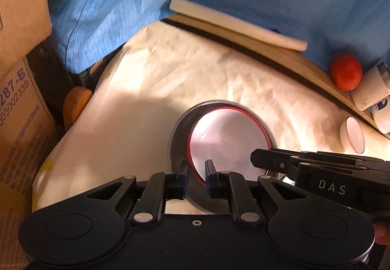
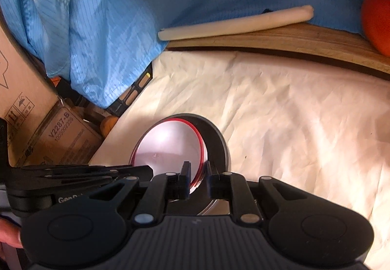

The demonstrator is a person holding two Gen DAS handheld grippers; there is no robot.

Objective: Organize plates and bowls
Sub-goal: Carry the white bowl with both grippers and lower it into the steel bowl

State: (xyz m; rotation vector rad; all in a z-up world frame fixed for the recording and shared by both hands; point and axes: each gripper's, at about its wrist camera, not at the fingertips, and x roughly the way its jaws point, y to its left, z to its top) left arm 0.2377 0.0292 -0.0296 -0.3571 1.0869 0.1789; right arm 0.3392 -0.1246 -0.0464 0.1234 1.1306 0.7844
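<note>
- Nearest, the left gripper (image 1: 197,170) has its two jaws drawn close together on the near rim of a white bowl with a red rim (image 1: 229,140); the red edge runs right between the pads, so it is clamped on that bowl.
- The right gripper (image 2: 198,172) does the same from the opposite side: its jaws are pinched narrow with the bowl's red edge (image 2: 170,145) caught between them. In the left view it reaches in from the right, its tip (image 1: 262,156) at the bowl's far side.
- The bowl sits tilted inside a grey metal bowl (image 1: 181,138), its rim leaning against the metal wall; the grey wall curves round behind it in the right view (image 2: 215,133).
- Both bowls rest on a crinkled cream cloth (image 1: 170,70) covering the table, sunlit in patches.
- A bit of a person's hand (image 2: 8,236) shows at the lower left edge of the right view, behind the left gripper's body.
- To the right on the cloth lies a small white round lid (image 1: 354,133), well apart from the bowls.
- To the left, off the cloth, stand cardboard boxes (image 1: 19,109) with printed numbers, and something orange (image 1: 75,104) beside them.
- Further back runs a wooden board (image 2: 280,38) along the cloth's far edge, with a long white roll (image 1: 234,24) lying on it.
- Near the board's right end sit a red-orange ball (image 1: 346,71) and white containers (image 1: 371,86) just beside it.
- Behind everything hangs blue striped fabric (image 1: 109,16).
</note>
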